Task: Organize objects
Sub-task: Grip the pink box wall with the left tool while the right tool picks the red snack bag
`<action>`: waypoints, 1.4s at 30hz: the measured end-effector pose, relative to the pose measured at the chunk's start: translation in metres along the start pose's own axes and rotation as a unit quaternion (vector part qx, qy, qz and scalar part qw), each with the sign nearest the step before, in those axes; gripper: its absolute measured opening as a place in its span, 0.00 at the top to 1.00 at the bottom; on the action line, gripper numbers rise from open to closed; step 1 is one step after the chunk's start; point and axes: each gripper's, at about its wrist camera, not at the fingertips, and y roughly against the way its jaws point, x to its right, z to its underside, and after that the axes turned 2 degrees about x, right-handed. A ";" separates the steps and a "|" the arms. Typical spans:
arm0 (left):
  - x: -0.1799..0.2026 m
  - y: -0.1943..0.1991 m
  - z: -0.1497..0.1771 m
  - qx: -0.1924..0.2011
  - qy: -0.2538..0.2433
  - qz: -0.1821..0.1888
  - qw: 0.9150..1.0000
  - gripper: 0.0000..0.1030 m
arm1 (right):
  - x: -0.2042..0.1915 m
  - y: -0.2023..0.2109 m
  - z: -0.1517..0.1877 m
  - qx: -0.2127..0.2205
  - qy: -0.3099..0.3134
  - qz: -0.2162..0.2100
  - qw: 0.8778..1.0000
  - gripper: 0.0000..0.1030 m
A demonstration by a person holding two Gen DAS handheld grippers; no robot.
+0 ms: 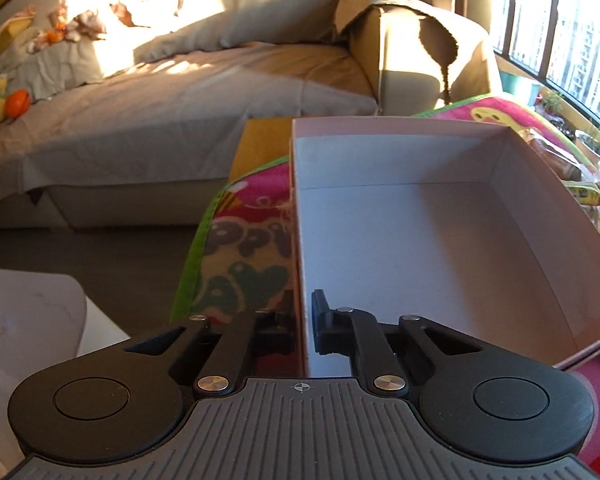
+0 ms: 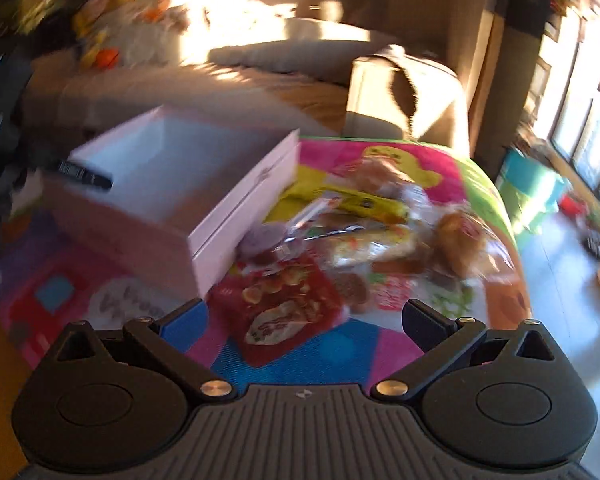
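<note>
Left gripper (image 1: 302, 320) clamped on the white box (image 1: 420, 220) wall; right gripper (image 2: 304, 320) jaws apart above blurred snack packets (image 2: 340, 232), mat lettering (image 1: 252, 236) perhaps "HAPPY".

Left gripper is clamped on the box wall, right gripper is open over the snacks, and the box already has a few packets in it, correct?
Not quite: the box is empty, as the left wrist view shows. The left gripper does clamp its wall, and the right gripper is open over the snacks.

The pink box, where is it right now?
The pink box sits on the colourful mat, left of the pile of snack packets in the right wrist view; the left gripper is clamped on its near wall.
</note>
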 end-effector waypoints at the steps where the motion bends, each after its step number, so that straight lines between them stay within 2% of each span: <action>1: 0.000 0.000 -0.001 -0.001 -0.001 0.000 1.000 0.91 | -0.005 -0.006 0.000 0.001 0.013 -0.007 1.000 0.00; 6: 0.001 0.002 -0.003 0.002 -0.019 -0.001 1.000 0.91 | -0.011 -0.041 -0.001 -0.012 0.059 -0.032 0.998 0.00; 8: -0.002 0.004 -0.005 0.003 -0.016 0.000 1.000 0.91 | -0.006 -0.044 -0.005 -0.021 0.055 -0.049 0.997 0.00; 10: 0.000 0.004 -0.007 0.005 -0.013 0.000 1.000 0.91 | -0.003 -0.040 -0.007 -0.037 0.043 -0.062 0.996 0.10; 12: 0.002 0.001 -0.010 0.006 -0.015 -0.002 1.000 0.91 | -0.001 -0.034 -0.006 -0.048 0.033 -0.055 0.997 0.22; 16: 0.003 0.001 -0.010 0.006 -0.017 -0.001 1.000 0.91 | 0.006 -0.013 0.001 -0.072 -0.007 -0.050 0.996 0.23; 22: 0.002 0.001 -0.010 0.010 -0.020 0.004 1.000 0.91 | -0.005 0.045 -0.004 -0.064 -0.006 -0.024 0.998 0.23; 25: -0.001 0.001 -0.009 0.013 -0.017 0.014 1.000 0.91 | -0.006 0.078 -0.030 -0.040 -0.008 -0.027 0.999 0.23; 29: -0.005 0.002 -0.008 0.017 -0.012 0.022 1.000 0.91 | -0.009 0.107 -0.080 0.024 -0.024 -0.051 0.998 0.23; 32: -0.006 0.002 -0.006 0.019 -0.009 0.027 0.999 0.91 | -0.011 0.106 -0.126 0.075 -0.046 -0.088 0.992 0.23; 35: -0.007 0.002 -0.005 0.021 -0.007 0.030 0.999 0.90 | -0.024 0.082 -0.170 0.119 -0.051 -0.099 0.987 0.22; 37: -0.008 0.002 -0.005 0.022 -0.003 0.030 0.999 0.90 | -0.035 0.052 -0.192 0.114 -0.050 -0.106 0.986 0.16; 39: -0.007 0.002 -0.005 0.022 0.000 0.030 0.999 0.90 | -0.041 0.026 -0.204 0.089 -0.054 -0.083 0.991 0.15; 42: -0.008 0.002 -0.005 0.021 0.001 0.034 0.999 0.90 | -0.026 0.021 -0.198 0.085 -0.063 -0.072 0.992 0.15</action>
